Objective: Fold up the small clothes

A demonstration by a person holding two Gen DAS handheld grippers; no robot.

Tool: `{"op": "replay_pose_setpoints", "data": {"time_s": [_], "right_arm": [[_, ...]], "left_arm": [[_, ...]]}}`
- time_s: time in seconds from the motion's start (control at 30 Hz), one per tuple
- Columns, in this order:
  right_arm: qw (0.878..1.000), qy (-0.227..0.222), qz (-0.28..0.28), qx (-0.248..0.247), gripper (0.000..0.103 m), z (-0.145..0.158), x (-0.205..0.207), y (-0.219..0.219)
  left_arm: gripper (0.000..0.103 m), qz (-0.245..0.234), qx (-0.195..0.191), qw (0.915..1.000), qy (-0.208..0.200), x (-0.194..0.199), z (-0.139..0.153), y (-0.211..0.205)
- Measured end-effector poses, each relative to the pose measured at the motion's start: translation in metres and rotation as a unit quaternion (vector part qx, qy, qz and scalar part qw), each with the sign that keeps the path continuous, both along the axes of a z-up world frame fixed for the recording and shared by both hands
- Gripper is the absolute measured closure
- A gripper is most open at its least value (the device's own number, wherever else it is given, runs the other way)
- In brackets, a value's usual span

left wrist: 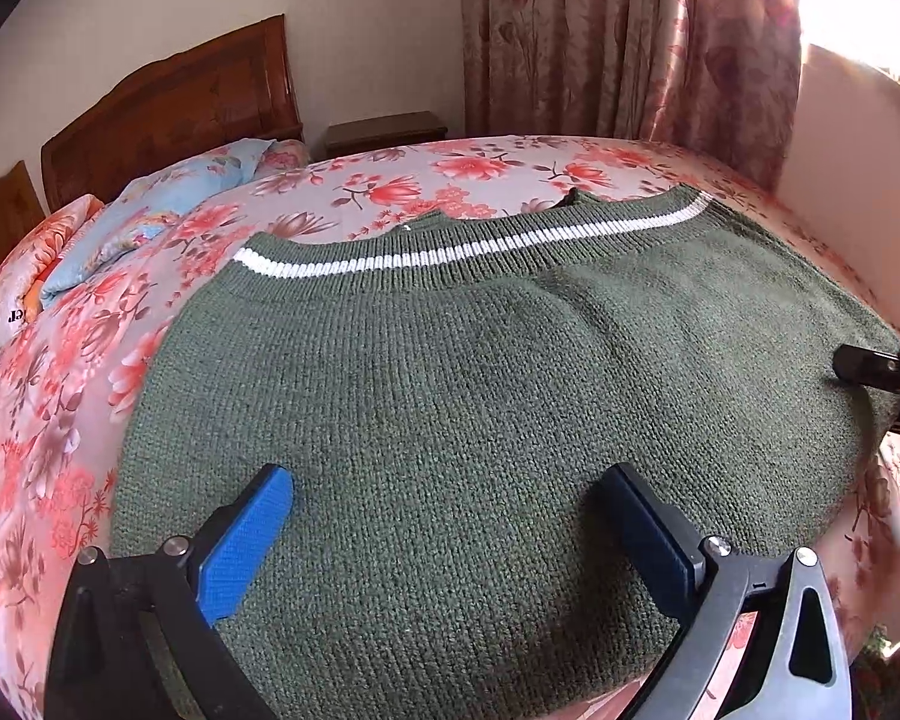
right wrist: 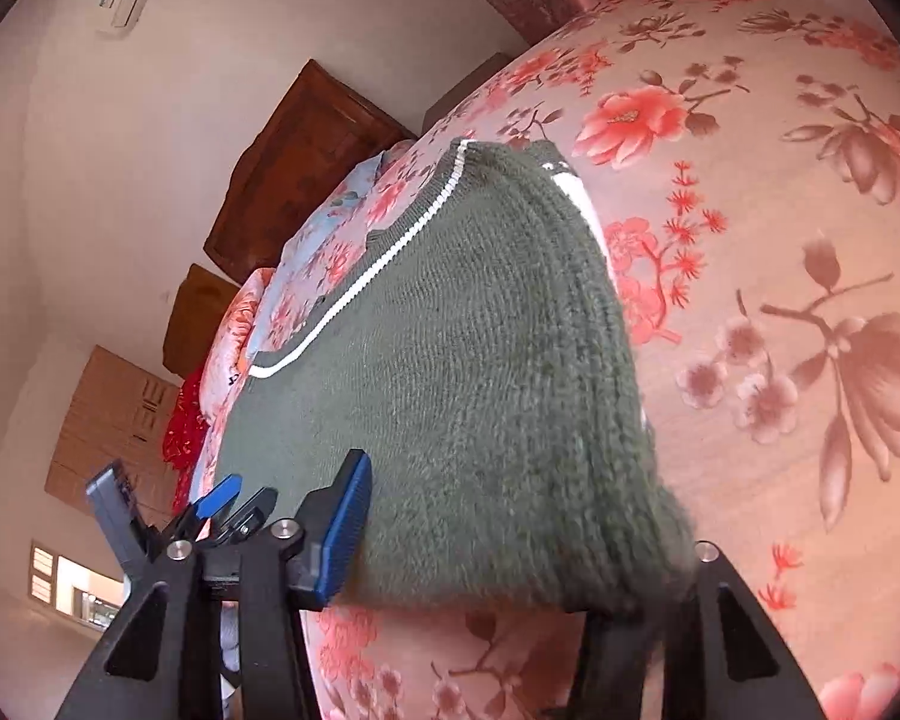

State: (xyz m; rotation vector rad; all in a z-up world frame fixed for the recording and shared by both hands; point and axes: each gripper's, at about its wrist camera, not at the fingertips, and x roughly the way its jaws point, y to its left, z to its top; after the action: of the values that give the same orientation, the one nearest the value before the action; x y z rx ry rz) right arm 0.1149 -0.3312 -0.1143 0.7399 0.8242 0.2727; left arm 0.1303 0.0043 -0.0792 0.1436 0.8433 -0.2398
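Note:
A dark green knitted sweater (left wrist: 480, 372) with a white stripe near its ribbed hem lies folded on the floral bed sheet (left wrist: 450, 174). My left gripper (left wrist: 450, 510) hovers open over the near part of the sweater, blue pads wide apart with nothing between them. In the right wrist view the thick folded edge of the sweater (right wrist: 480, 390) fills the gap of my right gripper (right wrist: 510, 552). Its blue pad (right wrist: 345, 534) lies against the knit and the other finger is hidden under the cloth. The left gripper (right wrist: 168, 495) shows beyond it.
Pillows (left wrist: 120, 228) and a wooden headboard (left wrist: 174, 102) stand at the left end of the bed. A dark nightstand (left wrist: 384, 129) and floral curtains (left wrist: 630, 42) are behind it. A black finger of the right gripper (left wrist: 870, 369) reaches in at the sweater's right edge.

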Motion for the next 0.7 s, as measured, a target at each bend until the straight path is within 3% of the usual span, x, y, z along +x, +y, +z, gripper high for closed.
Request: {"op": "replay_pose_setpoints", "data": {"time_s": [0.1, 0.2, 0.3, 0.53, 0.7], "right_arm": [[0.999, -0.003, -0.024, 0.023, 0.068, -0.005, 0.013, 0.000], [0.999, -0.020, -0.024, 0.009, 0.072, -0.003, 0.013, 0.001], [0.999, -0.033, -0.025, 0.006, 0.074, -0.001, 0.008, 0.001], [0.996, -0.067, -0.014, -0.059, 0.074, 0.016, 0.001, 0.012], [0.995, -0.070, -0.015, -0.076, 0.074, 0.022, -0.001, 0.018]], "left_arm": [[0.000, 0.006, 0.001, 1.0000, -0.005, -0.007, 0.004, -0.003], [0.000, -0.009, 0.003, 0.9998, -0.016, -0.026, 0.008, -0.015], [0.000, -0.007, 0.015, 0.9998, -0.011, -0.037, 0.004, -0.025], [0.000, -0.010, 0.044, 0.9990, -0.005, -0.045, -0.004, -0.031], [0.000, -0.011, 0.040, 0.9991, -0.008, -0.046, -0.004, -0.029]]}}
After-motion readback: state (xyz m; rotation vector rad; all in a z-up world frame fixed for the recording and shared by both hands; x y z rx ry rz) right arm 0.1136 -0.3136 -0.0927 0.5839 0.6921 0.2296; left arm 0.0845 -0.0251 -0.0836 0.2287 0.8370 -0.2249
